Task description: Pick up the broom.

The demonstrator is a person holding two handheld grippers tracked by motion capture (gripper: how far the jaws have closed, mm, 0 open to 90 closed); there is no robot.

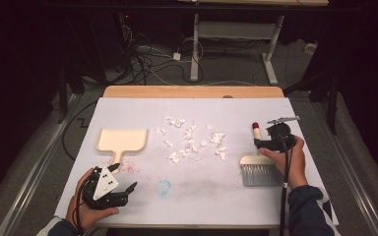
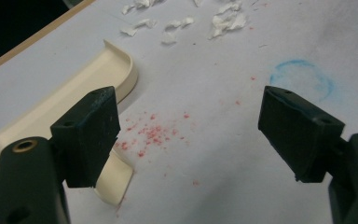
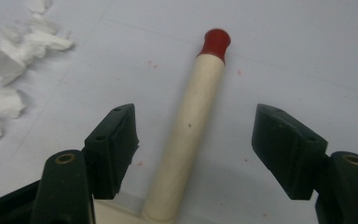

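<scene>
Straddling the cream wooden brush handle with its red tip (image 3: pixel 193 126), the right gripper (image 3: pixel 193 149) holds its black jaws spread on either side of the shaft, not yet pressing it, which looks like a line-up for a grasp. That small hand brush with grey bristles (image 1: pixel 262 173) lies flat at the right of the white table cover (image 1: pixel 216 196), bristles toward the person. The left gripper (image 2: pixel 189 135) hangs with jaws spread and empty just beside the handle of the cream plastic dustpan (image 2: pixel 74 98), probably to take it. Between pan and brush lie scattered white paper scraps (image 1: pixel 192 142), the likely sweepings. Nothing blocks either handle; red specks (image 2: pixel 151 135) and a faint blue ring (image 2: pixel 303 79) mark the cover.
</scene>
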